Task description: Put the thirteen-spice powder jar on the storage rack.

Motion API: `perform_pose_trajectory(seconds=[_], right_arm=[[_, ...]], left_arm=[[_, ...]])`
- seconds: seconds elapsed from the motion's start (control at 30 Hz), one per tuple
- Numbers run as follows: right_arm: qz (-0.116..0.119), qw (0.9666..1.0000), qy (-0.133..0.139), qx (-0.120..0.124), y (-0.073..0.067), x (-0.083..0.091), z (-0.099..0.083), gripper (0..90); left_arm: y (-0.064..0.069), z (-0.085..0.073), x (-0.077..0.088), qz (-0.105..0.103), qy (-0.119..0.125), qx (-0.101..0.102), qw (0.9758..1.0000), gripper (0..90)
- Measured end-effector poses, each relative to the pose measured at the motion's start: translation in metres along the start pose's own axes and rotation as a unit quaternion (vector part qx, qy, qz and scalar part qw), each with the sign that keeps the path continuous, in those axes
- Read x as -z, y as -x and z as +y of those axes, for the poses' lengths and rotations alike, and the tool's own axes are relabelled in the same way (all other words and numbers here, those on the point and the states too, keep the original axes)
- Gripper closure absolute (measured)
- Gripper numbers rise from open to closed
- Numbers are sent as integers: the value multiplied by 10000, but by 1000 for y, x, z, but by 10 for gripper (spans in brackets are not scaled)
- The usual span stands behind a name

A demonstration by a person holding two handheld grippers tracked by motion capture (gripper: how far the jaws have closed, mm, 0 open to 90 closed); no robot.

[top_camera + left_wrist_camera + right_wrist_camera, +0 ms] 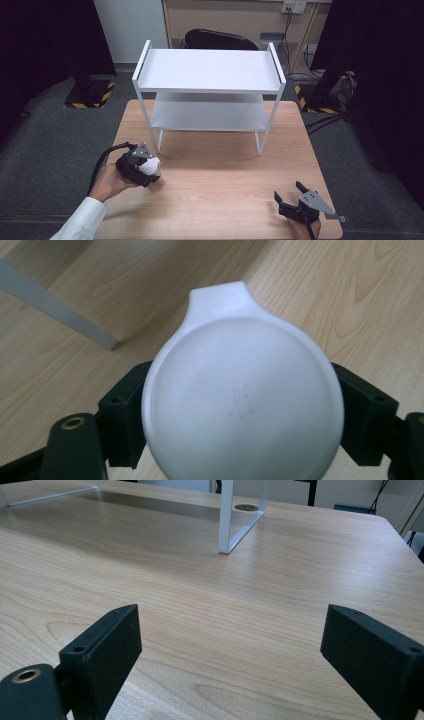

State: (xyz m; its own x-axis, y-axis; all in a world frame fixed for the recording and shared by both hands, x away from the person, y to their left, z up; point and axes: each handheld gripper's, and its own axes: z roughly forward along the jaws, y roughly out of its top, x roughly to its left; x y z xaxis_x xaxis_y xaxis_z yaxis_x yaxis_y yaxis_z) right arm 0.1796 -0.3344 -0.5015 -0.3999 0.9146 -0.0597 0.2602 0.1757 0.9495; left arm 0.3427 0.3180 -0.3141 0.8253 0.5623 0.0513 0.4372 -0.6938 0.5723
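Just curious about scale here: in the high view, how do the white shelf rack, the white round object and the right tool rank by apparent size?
1. white shelf rack, by far the largest.
2. right tool.
3. white round object, partly hidden in the left tool, so its rank against the right tool is unsure.

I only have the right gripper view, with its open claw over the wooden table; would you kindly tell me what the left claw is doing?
Observer: The left claw is closed on a white round dish, with its pads against the dish's sides.
Operator: Where is it on the table?
Observer: At the near left of the table, just in front of the left leg of the white shelf.
Operator: Is anything on that shelf?
Observer: Both tiers look bare in the high view.
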Motion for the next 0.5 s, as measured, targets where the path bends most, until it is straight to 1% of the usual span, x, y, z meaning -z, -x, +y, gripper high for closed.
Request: perform_pose_trajectory(seconds=[0.03,0.07,0.1,0.17,0.43,0.5], right_arm=[[-2,10000,-1,2,0,0,0,92],[-5,10000,-3,-1,0,0,0,92],[-4,10000,-3,-1,0,0,0,92],[-3,10000,-3,1,0,0,0,92],[-2,10000,-1,8,0,0,0,92],[-1,10000,-2,6,0,0,0,92]], left_arm=[[1,1,0,6,-22,-53,10000,252],[2,1,0,25,-21,-61,10000,264],[1,0,0,37,-11,-29,10000,272],[-1,0,1,-12,-6,45,10000,286],[-5,0,2,-90,-1,140,9999,298],[-5,-1,2,-79,12,159,9998,300]])
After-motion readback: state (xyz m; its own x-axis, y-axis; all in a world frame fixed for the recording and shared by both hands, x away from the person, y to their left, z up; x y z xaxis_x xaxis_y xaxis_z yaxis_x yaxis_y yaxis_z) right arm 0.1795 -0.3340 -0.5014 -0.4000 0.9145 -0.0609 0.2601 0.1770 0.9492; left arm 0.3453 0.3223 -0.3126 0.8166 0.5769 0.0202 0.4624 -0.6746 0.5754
